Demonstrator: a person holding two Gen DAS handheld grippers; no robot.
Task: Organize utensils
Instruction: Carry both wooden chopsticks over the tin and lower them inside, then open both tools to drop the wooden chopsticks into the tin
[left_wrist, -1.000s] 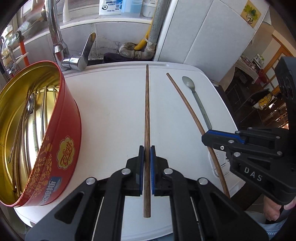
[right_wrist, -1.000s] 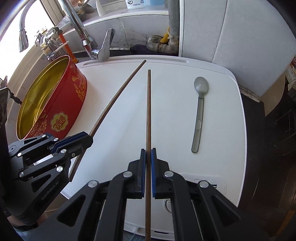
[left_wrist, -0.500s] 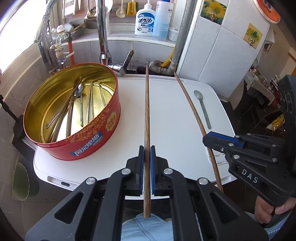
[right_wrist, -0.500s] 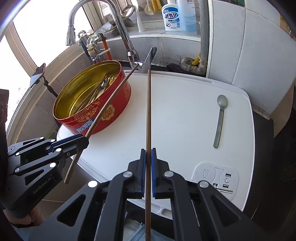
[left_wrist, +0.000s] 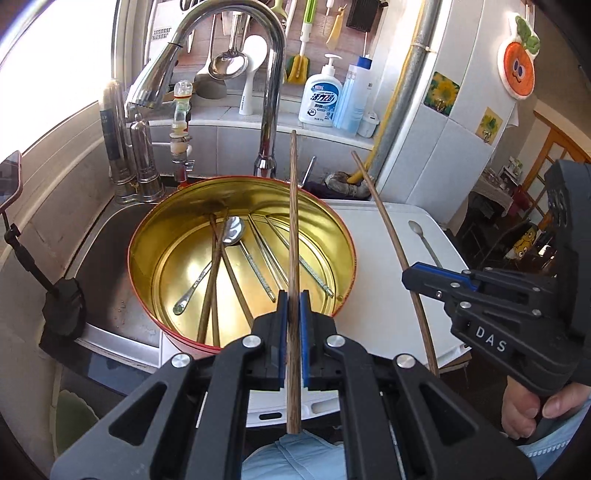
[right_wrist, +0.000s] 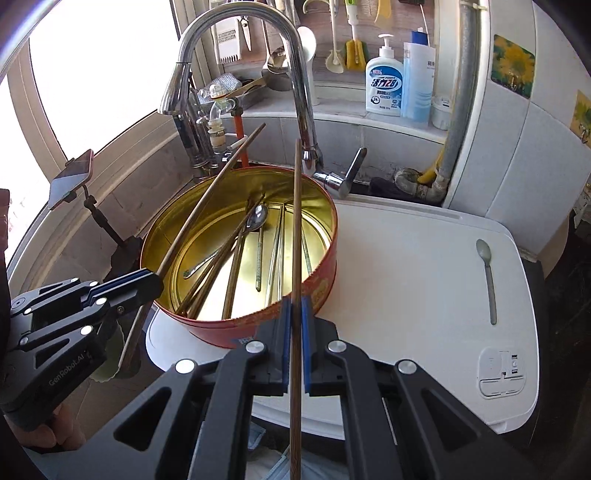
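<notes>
My left gripper is shut on a long wooden chopstick and holds it in the air above the red and gold round tin. My right gripper is shut on a second wooden chopstick, also raised over the tin. Each gripper shows in the other's view, the right one and the left one. Several chopsticks and a spoon lie inside the tin. A grey spoon lies on the white top at the right.
A tall chrome faucet stands behind the tin, beside the steel sink. Soap bottles and hanging tools line the back ledge. A phone on a stand is at the left. A white cabinet rises at the right.
Both grippers have lifted their chopsticks off the white top and moved left and up, from beside the tin to above it.
</notes>
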